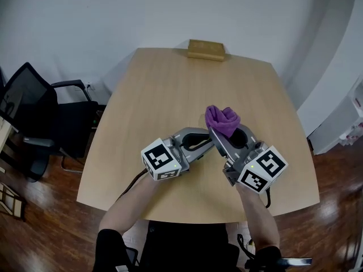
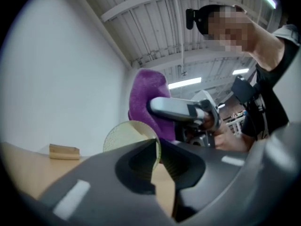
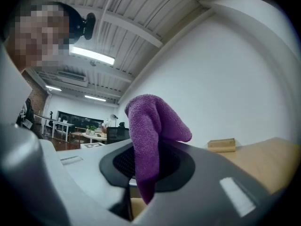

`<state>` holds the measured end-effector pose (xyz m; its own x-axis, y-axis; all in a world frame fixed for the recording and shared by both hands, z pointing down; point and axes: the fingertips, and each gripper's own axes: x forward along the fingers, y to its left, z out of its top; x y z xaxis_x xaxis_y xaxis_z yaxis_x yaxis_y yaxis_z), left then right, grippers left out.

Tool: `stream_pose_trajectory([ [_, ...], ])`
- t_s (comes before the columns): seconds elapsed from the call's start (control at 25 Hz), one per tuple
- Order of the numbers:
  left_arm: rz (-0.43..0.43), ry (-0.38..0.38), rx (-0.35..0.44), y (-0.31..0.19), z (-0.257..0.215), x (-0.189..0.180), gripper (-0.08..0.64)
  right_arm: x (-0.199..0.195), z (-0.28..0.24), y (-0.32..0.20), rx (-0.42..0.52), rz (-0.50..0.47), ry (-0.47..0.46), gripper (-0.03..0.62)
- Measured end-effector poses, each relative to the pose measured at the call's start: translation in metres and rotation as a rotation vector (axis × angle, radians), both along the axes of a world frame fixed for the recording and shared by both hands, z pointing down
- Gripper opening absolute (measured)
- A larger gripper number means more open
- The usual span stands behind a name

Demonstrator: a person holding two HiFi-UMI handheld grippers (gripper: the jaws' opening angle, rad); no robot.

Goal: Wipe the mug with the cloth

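Above one table [image 1: 170, 95], left claw [image 2: 157, 164] grips one mug [image 2: 123, 134], right claw [image 3: 141, 175] one cloth [image 3: 150, 121].

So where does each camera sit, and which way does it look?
Head view: on the person's head, facing down at the table; forearms, left gripper and right gripper show.
Left gripper view: rides that gripper, looks along its jaws gripping the mug.
Right gripper view: likewise, jaws gripping the cloth.
All three share the cloth.

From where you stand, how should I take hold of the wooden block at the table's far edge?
Probably across its narrow depth, coming down from above: the wooden block lies flat with its long side along the table edge, and nothing stands against its front face.
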<state>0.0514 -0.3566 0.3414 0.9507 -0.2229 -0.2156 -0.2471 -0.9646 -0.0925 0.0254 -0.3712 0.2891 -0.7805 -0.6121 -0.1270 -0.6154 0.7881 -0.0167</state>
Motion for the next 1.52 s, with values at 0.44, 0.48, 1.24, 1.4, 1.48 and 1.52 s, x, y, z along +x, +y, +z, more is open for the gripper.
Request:
stream_pose_trajectory([
  [0.44,-0.037,-0.06,0.138,0.002,0.005,-0.001,0.043,0.096,-0.035,-0.029,-0.005,0.193,-0.116,0.061],
  [0.48,-0.037,-0.07,0.16,0.004,0.006,0.001,0.043,0.09,-0.026,-0.032,-0.035,0.175,-0.101,0.061],
  [1.24,-0.069,-0.221,0.447,0.011,0.017,0.002,0.043,0.1,-0.042,-0.017,0.001,0.16,-0.13,0.061],
  [1.4,-0.061,-0.28,0.561,0.022,0.031,0.009,0.043,0.107,-0.026,-0.03,-0.067,0.164,-0.108,0.061],
  [1.48,-0.053,-0.314,0.603,0.028,0.035,0.015,0.043,0.09,-0.006,-0.03,-0.135,0.102,-0.081,0.061],
  [1.52,-0.049,-0.329,0.616,0.03,0.038,0.018,0.043,0.079,0.002,-0.029,-0.162,0.072,-0.072,0.061],
])
